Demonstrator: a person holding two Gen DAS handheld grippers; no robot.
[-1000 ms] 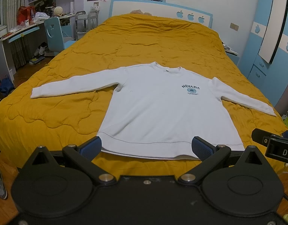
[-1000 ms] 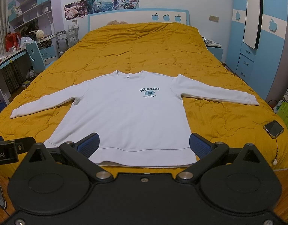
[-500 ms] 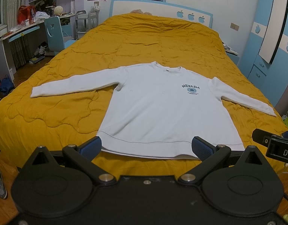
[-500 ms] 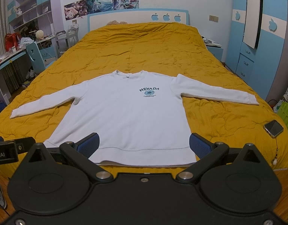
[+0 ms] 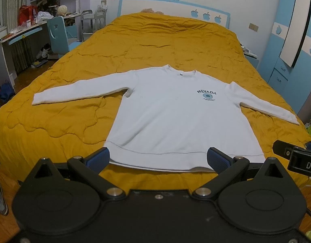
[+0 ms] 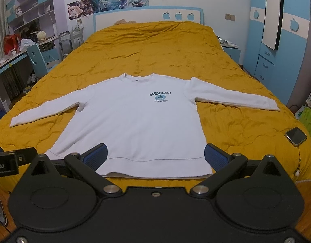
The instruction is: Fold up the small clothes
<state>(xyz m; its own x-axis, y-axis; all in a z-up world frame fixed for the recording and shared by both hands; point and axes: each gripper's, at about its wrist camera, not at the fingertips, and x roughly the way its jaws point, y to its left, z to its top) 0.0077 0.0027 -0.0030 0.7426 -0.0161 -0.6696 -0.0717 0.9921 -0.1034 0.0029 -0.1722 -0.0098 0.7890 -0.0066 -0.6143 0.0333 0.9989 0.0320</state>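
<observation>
A white long-sleeved sweatshirt (image 5: 175, 117) (image 6: 139, 121) with a blue NEVADA print lies flat and face up on the orange quilt, both sleeves spread out sideways, hem toward me. My left gripper (image 5: 158, 159) hovers open above the foot of the bed, just short of the hem, its blue pads (image 5: 98, 159) wide apart and holding nothing. My right gripper (image 6: 155, 157) stands open in the same way over the hem, nothing between its fingers. Part of the right gripper's body shows at the right edge of the left wrist view.
The orange quilt (image 5: 155, 44) covers a wide bed with a headboard (image 6: 147, 15) at the far end. A phone (image 6: 295, 136) lies on the quilt's near right corner. A desk and blue chair (image 5: 56, 36) stand left, blue wardrobes (image 6: 277, 40) right, a green basket (image 6: 309, 121) on the floor.
</observation>
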